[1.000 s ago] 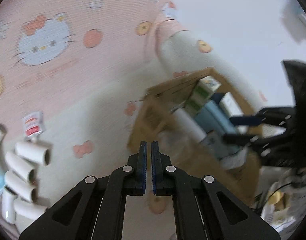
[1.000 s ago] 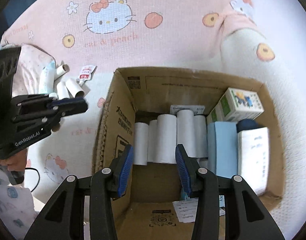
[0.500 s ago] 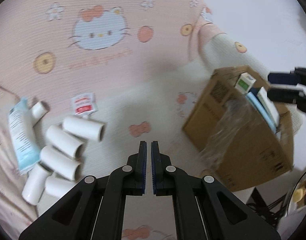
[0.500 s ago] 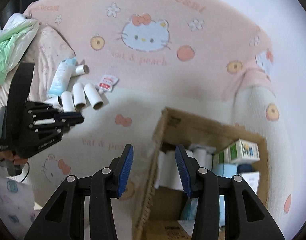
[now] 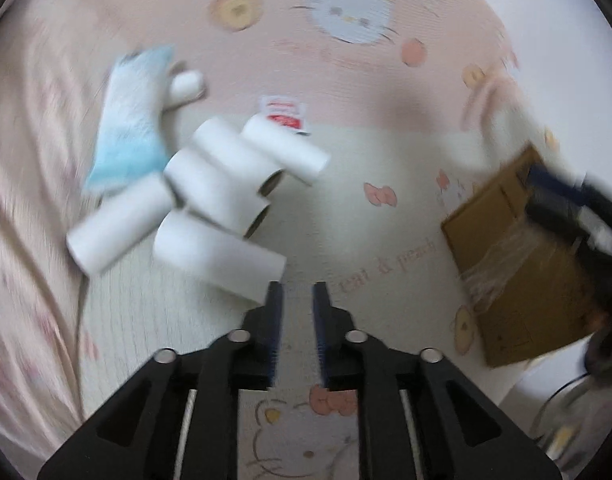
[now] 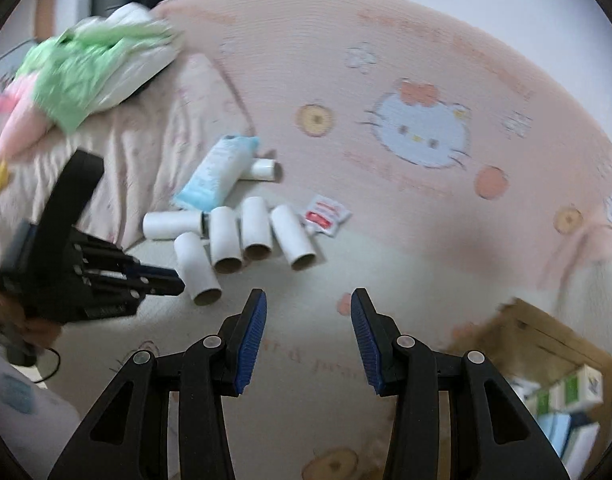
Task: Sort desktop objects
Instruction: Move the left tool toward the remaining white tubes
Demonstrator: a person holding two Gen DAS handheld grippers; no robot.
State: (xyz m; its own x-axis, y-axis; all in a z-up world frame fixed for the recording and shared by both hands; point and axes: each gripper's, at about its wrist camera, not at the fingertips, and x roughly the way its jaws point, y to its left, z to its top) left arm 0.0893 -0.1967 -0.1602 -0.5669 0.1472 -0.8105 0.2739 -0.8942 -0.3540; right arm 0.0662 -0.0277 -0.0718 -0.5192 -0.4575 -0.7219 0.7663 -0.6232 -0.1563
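cardboard box (image 6: 546, 364) edge-cropped, rolls (image 5: 218, 188) blurred

Soft, even daylight with faint shadows and no glare. Motion blur smears both views, worst around the paper rolls (image 5: 222, 196) in the left wrist view. Fisheye bending curves everything far from the rolls, ending in dark rounded corners.

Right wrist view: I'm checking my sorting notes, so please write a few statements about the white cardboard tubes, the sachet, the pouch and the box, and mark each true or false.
1. The white cardboard tubes lie on the blanket, outside the brown cardboard box. True.
2. The right gripper holds a tube. False: nothing is between its jaws.
3. The red-and-white sachet lies beside the tubes. True.
4. The light blue pouch is in the box. False: it lies on the blanket near the tubes.
5. The left gripper grips a tube. False: its jaws are opening, empty.
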